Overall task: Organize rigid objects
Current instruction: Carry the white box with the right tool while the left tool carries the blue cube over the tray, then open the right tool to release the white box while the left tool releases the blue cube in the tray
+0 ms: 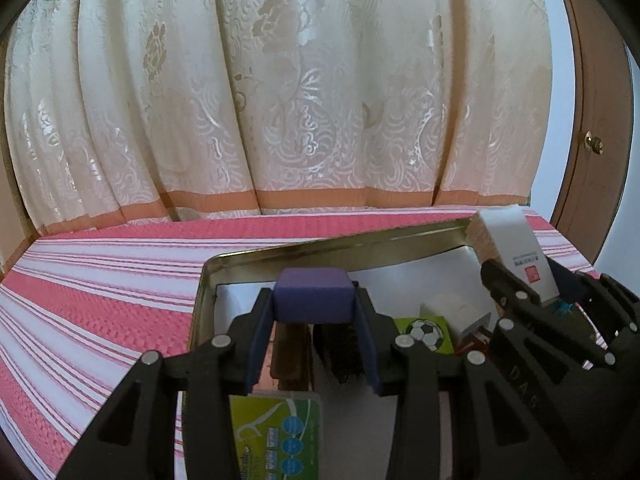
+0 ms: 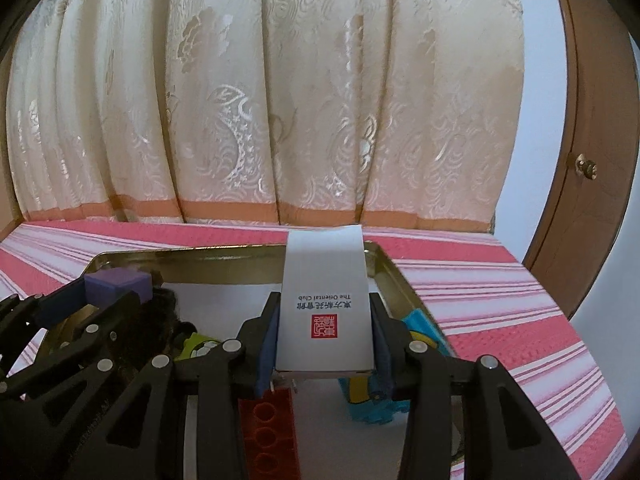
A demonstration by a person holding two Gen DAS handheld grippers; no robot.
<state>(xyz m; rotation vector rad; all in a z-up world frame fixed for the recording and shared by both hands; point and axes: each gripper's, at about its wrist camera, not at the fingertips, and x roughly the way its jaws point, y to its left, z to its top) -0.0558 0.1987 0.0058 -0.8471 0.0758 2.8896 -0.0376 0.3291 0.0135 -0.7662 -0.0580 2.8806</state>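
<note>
both grippers hang over the metal tray (image 1: 248, 258) on the pink striped cloth (image 1: 100, 292), each with a load. the left gripper (image 1: 314, 336) pinches a purple block (image 1: 314, 294) by its two sides, above the tray's near left part, where a dark brush (image 1: 340, 348) and a green card (image 1: 276, 436) lie below it. the right gripper (image 2: 325, 340) pinches a white box (image 2: 326, 300) by its long sides, box standing on end and reaching toward the tray's far right corner; a red brick (image 2: 270, 436) and a blue-and-yellow toy (image 2: 364, 396) lie under it. the step looks like setting both things down inside the tray. to do it well, i'd say each one should go to a bare white patch of the tray floor, not onto the clutter; the box is tall and would tip if let go upright, so lay it flat first. the two grippers are near each other, so lower one at a time and spread the jaws only once the thing rests.
</note>
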